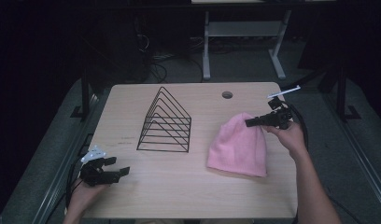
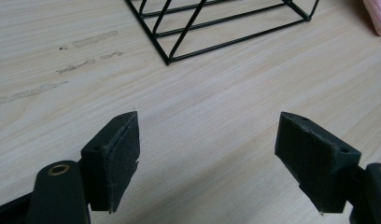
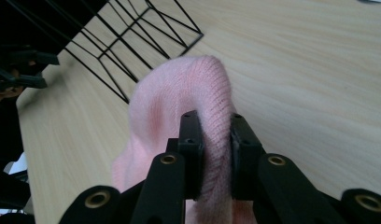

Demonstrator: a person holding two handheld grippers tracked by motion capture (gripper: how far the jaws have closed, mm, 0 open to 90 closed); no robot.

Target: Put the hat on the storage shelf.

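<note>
A pink knitted beanie [image 1: 238,144] lies on the right half of the wooden table [image 1: 188,191], its top end lifted. My right gripper [image 1: 252,122] is shut on that raised end; in the right gripper view the pink knit [image 3: 188,98] bulges up, pinched between the two black pads [image 3: 192,140]. A black wire file rack [image 1: 166,122] stands at the table's middle. Near the front left corner my left gripper [image 1: 119,167] rests low in a hand, jaws wide apart. Bare wood lies between its pads [image 2: 115,154] in the left gripper view, with the rack's base [image 2: 216,28] beyond.
A round cable hole [image 1: 227,94] sits near the table's far edge. Behind the table a white desk frame [image 1: 244,37] stands on the grey floor. The pink beanie's edge [image 2: 377,16] peeks in at the top right of the left gripper view.
</note>
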